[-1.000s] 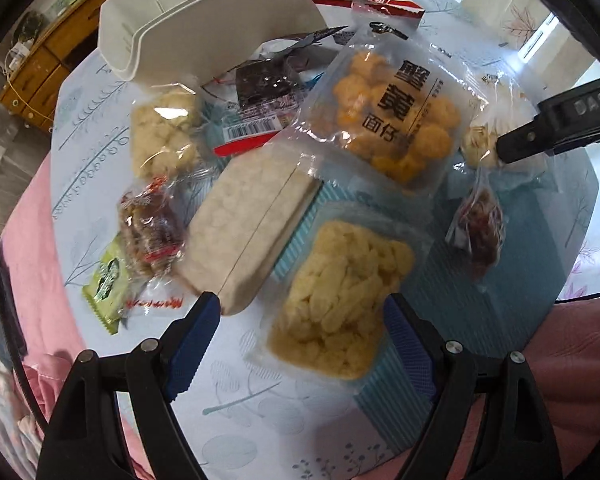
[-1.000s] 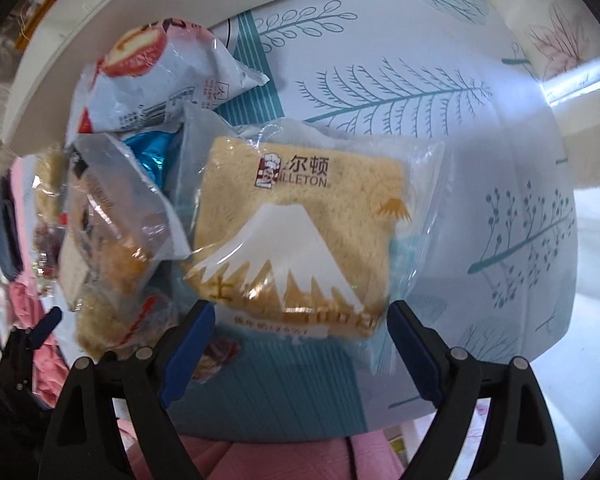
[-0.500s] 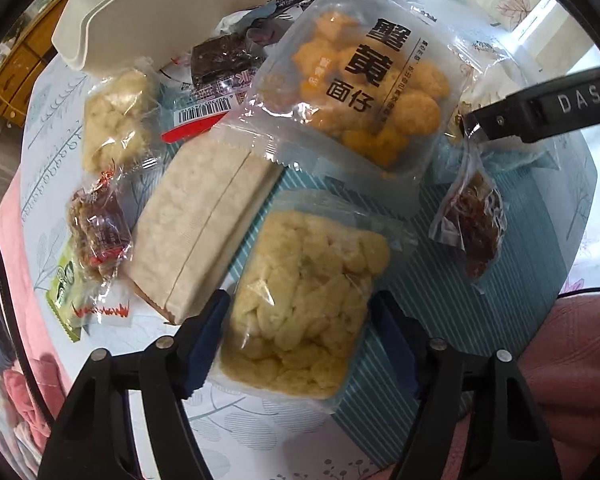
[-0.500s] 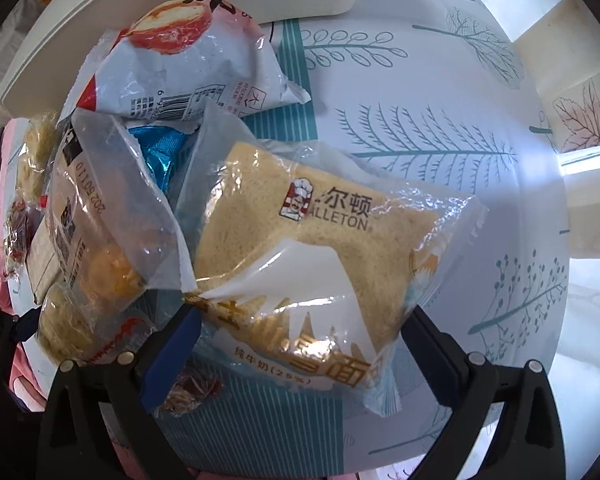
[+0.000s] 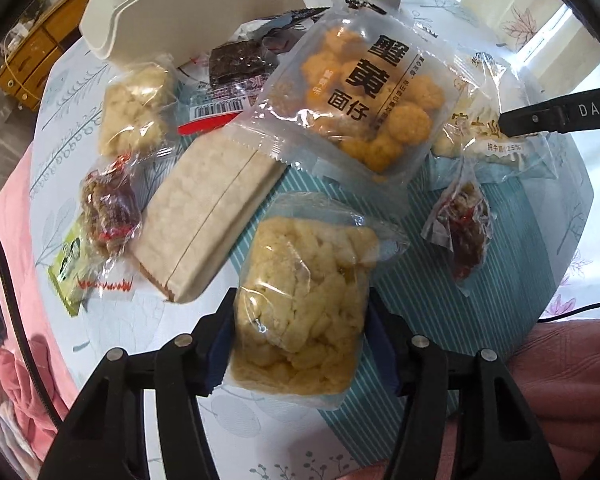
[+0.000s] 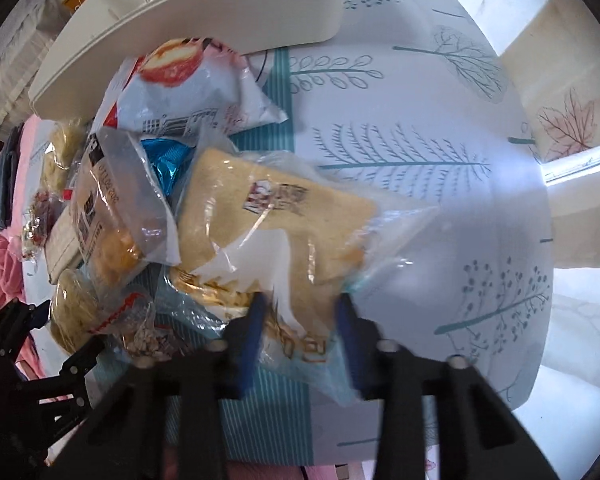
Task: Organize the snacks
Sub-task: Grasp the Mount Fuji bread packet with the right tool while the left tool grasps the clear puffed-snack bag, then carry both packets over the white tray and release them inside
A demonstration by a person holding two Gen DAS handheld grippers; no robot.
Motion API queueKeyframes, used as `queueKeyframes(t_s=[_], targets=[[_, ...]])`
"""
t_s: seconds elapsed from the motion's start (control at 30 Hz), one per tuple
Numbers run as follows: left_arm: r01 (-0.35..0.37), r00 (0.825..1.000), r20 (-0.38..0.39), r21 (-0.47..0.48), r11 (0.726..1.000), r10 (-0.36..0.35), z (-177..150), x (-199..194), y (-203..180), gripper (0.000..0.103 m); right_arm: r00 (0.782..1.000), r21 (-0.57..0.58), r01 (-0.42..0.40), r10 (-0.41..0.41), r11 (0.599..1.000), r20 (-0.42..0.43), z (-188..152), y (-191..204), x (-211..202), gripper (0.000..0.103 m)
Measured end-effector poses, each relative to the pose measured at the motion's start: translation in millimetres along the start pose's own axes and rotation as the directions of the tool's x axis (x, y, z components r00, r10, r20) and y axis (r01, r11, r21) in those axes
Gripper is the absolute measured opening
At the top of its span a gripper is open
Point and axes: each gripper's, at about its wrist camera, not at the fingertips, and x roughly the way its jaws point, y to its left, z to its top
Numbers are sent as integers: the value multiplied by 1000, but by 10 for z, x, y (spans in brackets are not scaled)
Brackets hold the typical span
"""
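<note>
Both grippers' jaws have just been closing. The left gripper [image 5: 300,344] now clamps the puffs bag [image 5: 304,304], which a second ago lay loose between wide jaws; the right gripper [image 6: 300,332] now pinches the cake pack [image 6: 276,232] (crinkly clear film, spongy yellow slab). Other packs crowd the leaf-print tablecloth [image 6: 420,128] beside a white bin [image 5: 188,12].

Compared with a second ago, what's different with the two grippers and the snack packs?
The left gripper has just been closing, and its pads now press the clear bag of pale yellow puffs. The right gripper has just been closing too, pinching the near end of the clear-wrapped yellow cake slice. The other packets and the white plastic bin lie as before.
</note>
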Motion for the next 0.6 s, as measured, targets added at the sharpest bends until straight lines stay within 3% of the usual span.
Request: queueKeyframes(t_s=[0.23, 0.6], targets=[[5, 1000, 27, -59, 998, -3, -98, -218, 133, 58, 1000, 17, -28, 28, 999, -6, -63, -103, -113, 9], [50, 998, 44, -99, 994, -46, 76, -793, 293, 58, 995, -1, -66, 66, 998, 77, -46, -197, -752, 3]])
